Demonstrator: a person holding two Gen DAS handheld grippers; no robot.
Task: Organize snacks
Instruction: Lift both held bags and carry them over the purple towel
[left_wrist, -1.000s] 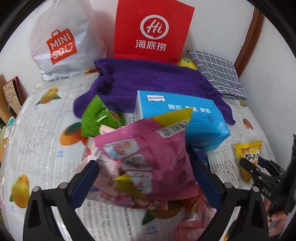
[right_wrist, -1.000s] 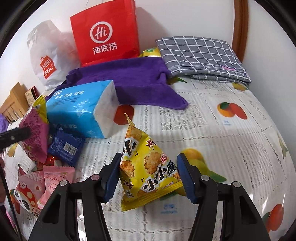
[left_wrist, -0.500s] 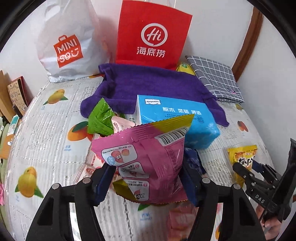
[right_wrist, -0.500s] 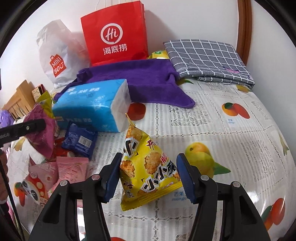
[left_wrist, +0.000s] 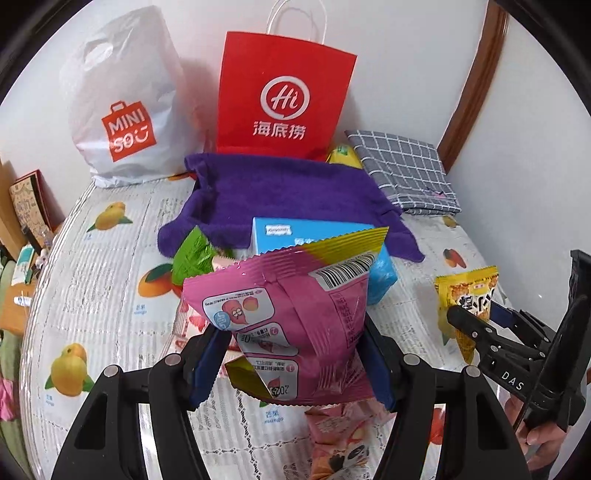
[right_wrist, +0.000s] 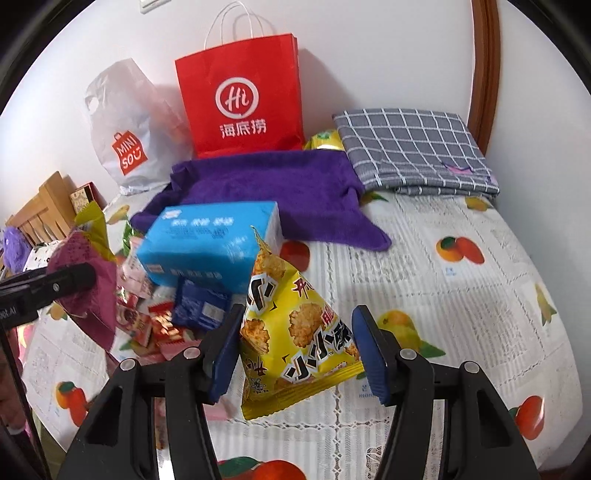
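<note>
My left gripper (left_wrist: 291, 365) is shut on a pink snack bag (left_wrist: 295, 317) and holds it up above the table. The bag also shows at the left of the right wrist view (right_wrist: 86, 288). My right gripper (right_wrist: 295, 354) is shut on a yellow triangular snack bag (right_wrist: 295, 332), lifted off the table; it shows at the right of the left wrist view (left_wrist: 467, 299). Several small snack packets (right_wrist: 162, 325) lie in a heap beside a blue tissue pack (right_wrist: 210, 243). A green packet (left_wrist: 192, 253) lies by the tissue pack (left_wrist: 314, 232).
A purple towel (left_wrist: 280, 195) lies behind the tissue pack. A red paper bag (left_wrist: 282, 96) and a white plastic bag (left_wrist: 125, 110) stand against the wall. A grey checked cloth (right_wrist: 413, 147) lies at the back right. The fruit-print tablecloth (right_wrist: 443, 280) covers the table.
Both grippers have risen and drawn back with their bags. The pink bag has come up off the heap and now hangs higher above the table.
</note>
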